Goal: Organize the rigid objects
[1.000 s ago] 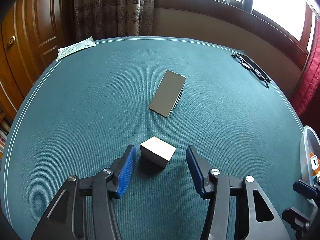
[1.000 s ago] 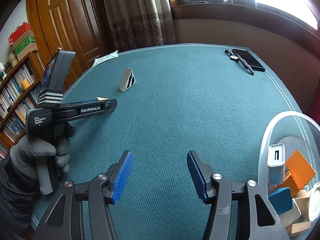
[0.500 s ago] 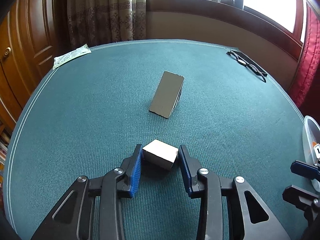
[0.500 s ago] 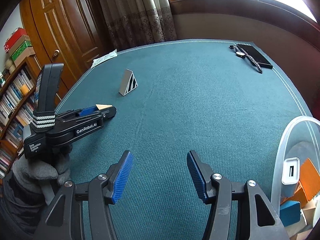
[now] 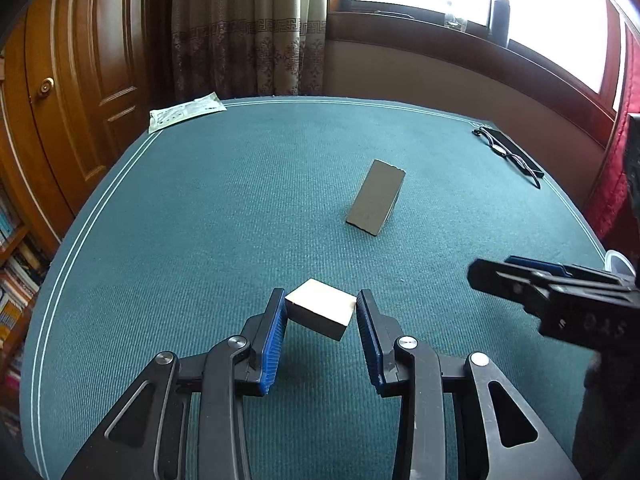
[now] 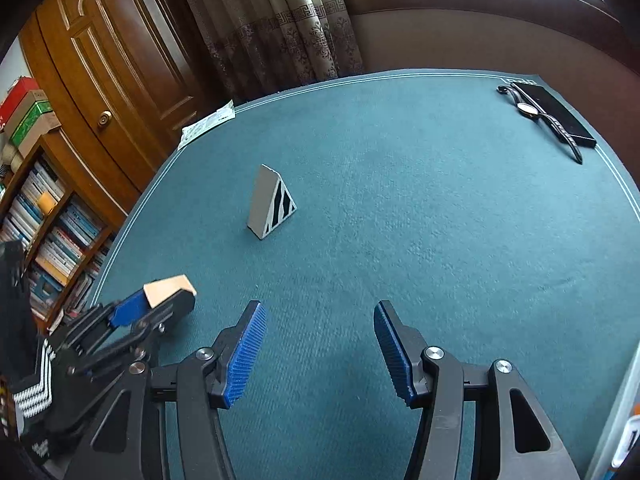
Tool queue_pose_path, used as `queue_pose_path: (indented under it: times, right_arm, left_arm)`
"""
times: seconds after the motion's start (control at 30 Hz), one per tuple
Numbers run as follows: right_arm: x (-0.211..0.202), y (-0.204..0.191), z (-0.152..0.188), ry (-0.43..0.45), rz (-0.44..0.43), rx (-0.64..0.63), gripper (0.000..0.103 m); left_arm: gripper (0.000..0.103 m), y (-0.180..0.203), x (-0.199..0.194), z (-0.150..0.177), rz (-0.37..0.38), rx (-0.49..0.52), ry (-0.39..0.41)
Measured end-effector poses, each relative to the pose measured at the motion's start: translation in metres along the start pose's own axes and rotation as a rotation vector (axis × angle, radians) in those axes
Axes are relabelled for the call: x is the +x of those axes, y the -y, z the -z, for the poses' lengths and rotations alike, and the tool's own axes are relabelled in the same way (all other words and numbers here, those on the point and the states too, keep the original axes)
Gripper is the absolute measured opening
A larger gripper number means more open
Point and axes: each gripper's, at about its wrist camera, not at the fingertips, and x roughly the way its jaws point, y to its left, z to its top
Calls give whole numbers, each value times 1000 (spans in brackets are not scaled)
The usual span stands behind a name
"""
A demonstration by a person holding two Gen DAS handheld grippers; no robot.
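Note:
My left gripper (image 5: 320,312) is shut on a small pale wooden block (image 5: 321,313) and holds it just above the green table. The block (image 6: 166,287) also shows in the right wrist view, between the left gripper's blue pads (image 6: 130,312). A grey wedge with black stripes (image 5: 376,203) stands near the table's middle, beyond the block; it also shows in the right wrist view (image 6: 271,203). My right gripper (image 6: 318,336) is open and empty above the table, to the right of the left one.
A black phone with a wristwatch (image 6: 550,118) lies at the far right edge. A paper leaflet (image 5: 185,111) lies at the far left corner. A clear plastic bin's rim (image 6: 618,420) shows at the right. A bookshelf (image 6: 48,216) stands left of the table.
My left gripper has closed on the wooden block and lifted it slightly. My right gripper has swung left, so the bin has nearly left its view.

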Motion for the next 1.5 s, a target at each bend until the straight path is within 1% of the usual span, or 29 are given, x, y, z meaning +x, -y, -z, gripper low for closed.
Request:
queue_pose_path:
  times: [0.07, 0.1, 0.27, 0.4, 0.57, 0.67, 0.73, 0.87, 1.0, 1.23, 1.3, 1.5]
  right_arm:
    - [6, -4, -5, -8, -11, -4, 60]
    - [20, -11, -16, -21, -24, -12, 60]
    - [48, -28, -39, -51, -50, -12, 60]
    - [61, -38, -50, -41, -42, -14, 60]
    - [75, -42, -59, -28, 2, -18, 59]
    - [80, -48, -62, -14, 61, -62, 51]
    - [80, -50, -61, -7, 100, -90, 39]
    - [73, -48, -55, 7, 124, -128, 39]
    - [57, -41, -47, 25, 129, -136, 39]
    - [15, -22, -23, 56, 104, -111, 39]
    - [11, -20, -21, 60, 104, -108, 39]
    - [-22, -4, 2, 88, 90, -67, 39]
  left_arm:
    - [36, -1, -5, 2, -2, -7, 15]
    - [36, -1, -7, 2, -1, -9, 20]
    - [36, -2, -10, 3, 19, -15, 26]
    - [36, -3, -9, 4, 31, -25, 16]
    - [36, -5, -8, 4, 35, -42, 7]
    - [36, -7, -5, 4, 36, -50, 0]
    - [36, -7, -4, 5, 35, -52, -5]
    - [36, -9, -2, 6, 35, -58, -10]
    - [36, -11, -2, 6, 43, -68, -8]
    - [36, -7, -8, 6, 58, -63, 8]
    - [36, -5, -9, 6, 59, -60, 9]
    - [36, 8, -11, 9, 59, -34, 11]
